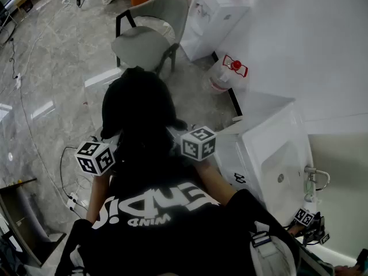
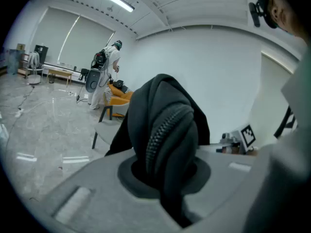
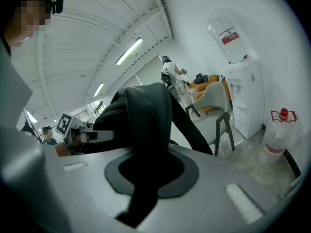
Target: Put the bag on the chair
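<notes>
A black bag hangs in the air between my two grippers, a short way in front of the grey chair. My left gripper is shut on a fold of the bag with its zipper running up from the jaws. My right gripper is shut on a black strap or fold of the bag. In the head view only the two marker cubes show, the left one and the right one; the bag hides the jaws. The chair's seat is bare.
A white water dispenser stands right of the chair, with a water bottle on the floor beside it. A white basin unit is close on my right. Cables trail on the floor at left. A person stands far back.
</notes>
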Action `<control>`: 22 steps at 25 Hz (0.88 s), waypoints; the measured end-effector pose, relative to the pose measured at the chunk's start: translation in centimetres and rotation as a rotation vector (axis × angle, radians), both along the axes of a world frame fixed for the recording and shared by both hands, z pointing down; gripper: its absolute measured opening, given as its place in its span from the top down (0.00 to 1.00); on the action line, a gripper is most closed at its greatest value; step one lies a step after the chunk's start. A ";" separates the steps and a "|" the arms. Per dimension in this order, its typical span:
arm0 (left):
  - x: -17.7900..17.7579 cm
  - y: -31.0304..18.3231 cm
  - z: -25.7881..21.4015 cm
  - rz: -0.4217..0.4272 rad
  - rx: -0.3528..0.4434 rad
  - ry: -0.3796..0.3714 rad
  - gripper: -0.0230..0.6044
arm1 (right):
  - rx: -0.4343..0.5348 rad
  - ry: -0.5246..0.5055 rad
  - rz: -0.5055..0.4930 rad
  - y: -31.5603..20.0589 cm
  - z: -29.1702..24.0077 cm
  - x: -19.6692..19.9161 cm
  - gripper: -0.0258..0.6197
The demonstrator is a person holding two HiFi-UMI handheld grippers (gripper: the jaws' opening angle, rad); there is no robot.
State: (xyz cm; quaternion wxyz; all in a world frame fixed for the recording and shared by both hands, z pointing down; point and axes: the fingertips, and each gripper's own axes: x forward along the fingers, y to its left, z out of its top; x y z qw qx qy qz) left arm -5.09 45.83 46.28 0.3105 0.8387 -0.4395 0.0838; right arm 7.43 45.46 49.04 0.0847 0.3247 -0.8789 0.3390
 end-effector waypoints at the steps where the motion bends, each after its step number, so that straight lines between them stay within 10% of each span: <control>1: -0.1 -0.1 0.0 0.000 -0.002 0.000 0.91 | -0.004 -0.003 0.001 -0.1 0.0 -0.1 0.90; 22: -7.2 -4.8 -1.2 0.079 0.029 0.050 0.91 | 0.006 0.002 0.080 -4.9 -1.3 -7.1 0.90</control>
